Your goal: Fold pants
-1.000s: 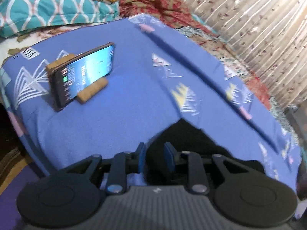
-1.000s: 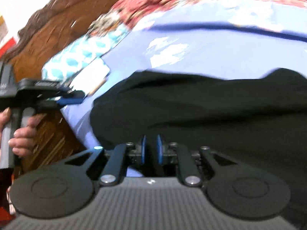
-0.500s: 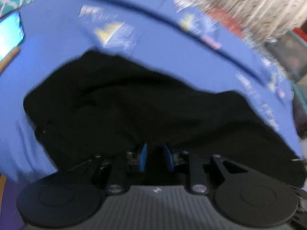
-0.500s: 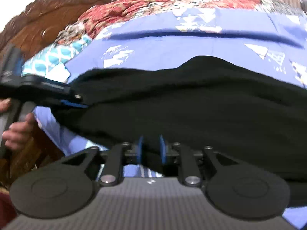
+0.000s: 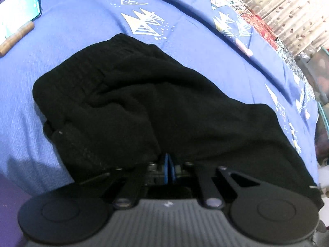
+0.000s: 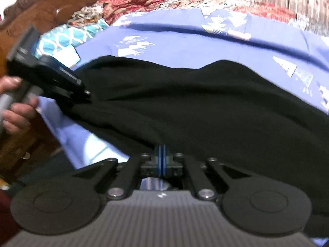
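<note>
Nearest the cameras, both grippers are pinched together on the near edge of the black pants (image 5: 164,107): the left gripper (image 5: 169,165) has its blue pads closed on cloth at the waistband end, and the right gripper (image 6: 161,152) is clamped likewise farther along the same edge. In the right wrist view the left gripper shows at the left, gripping the fabric, with the person's left hand (image 6: 15,107) around its handle. The pants lie bunched across the blue bed sheet (image 5: 185,47), the elastic waistband (image 5: 86,70) toward the phone (image 5: 19,10) propped at the far left. Judging by this, the step in hand is the fold itself, edge gripped at two points. The next move likely calls for lifting both corners together, evenly, and carrying them over the far edge so the layers meet square, without dragging the sheet
</note>
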### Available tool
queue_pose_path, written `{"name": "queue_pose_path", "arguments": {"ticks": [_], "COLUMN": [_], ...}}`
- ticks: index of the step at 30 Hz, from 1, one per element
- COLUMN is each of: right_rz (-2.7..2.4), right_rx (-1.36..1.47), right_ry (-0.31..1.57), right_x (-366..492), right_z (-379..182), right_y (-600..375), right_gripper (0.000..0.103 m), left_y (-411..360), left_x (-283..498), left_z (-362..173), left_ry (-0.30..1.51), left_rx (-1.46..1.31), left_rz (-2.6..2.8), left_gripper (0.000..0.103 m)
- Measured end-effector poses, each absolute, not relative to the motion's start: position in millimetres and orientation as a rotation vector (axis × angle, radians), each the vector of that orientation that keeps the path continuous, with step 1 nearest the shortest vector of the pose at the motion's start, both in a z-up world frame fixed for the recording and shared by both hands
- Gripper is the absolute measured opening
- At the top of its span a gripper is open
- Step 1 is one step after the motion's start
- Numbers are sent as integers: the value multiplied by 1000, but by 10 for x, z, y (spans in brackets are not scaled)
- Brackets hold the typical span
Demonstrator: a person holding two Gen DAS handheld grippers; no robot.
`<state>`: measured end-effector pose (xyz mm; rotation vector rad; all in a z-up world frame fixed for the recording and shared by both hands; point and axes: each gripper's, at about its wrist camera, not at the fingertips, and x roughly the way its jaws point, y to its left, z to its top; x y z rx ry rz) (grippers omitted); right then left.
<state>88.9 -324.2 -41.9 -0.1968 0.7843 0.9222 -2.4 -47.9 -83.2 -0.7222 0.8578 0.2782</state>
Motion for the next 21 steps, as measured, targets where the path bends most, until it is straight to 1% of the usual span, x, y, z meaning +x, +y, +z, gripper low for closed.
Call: {"name": "queue_pose_path", "arguments": {"ticks": [5, 8, 9, 10, 11, 16, 21], "right_rz": [920, 924, 924, 925, 921, 768, 552], "right_rx": [-130, -42, -11, 25, 65, 301, 541], "right_ry": [885, 891, 885, 878, 870, 814, 757], "right_x": [893, 994, 1002, 1015, 1040, 1176, 1248], "right_z": [-651, -643, -620, -586, -546, -453, -534], "right_y": [-3372, -3483, -3539, -3607, -3684, -4370, -5320], "right_gripper": [4, 5, 7, 10, 10, 14, 14], "left_y": [-559, -641, -685, -734, -805, -1241, -1764], "left_x": [32, 50, 48, 39, 36, 209, 537], "left_z": [-796, -691, -632, -565, -490, -232, -360], "left_ry": [871, 879, 876, 865, 846, 792, 871], "left_rx": [-674, -629, -610, -587, -562, -476, -403], "left_rz": [302, 319, 322, 322, 312, 159, 14], "left_gripper": [6, 6, 8, 12, 13, 13, 13]}}
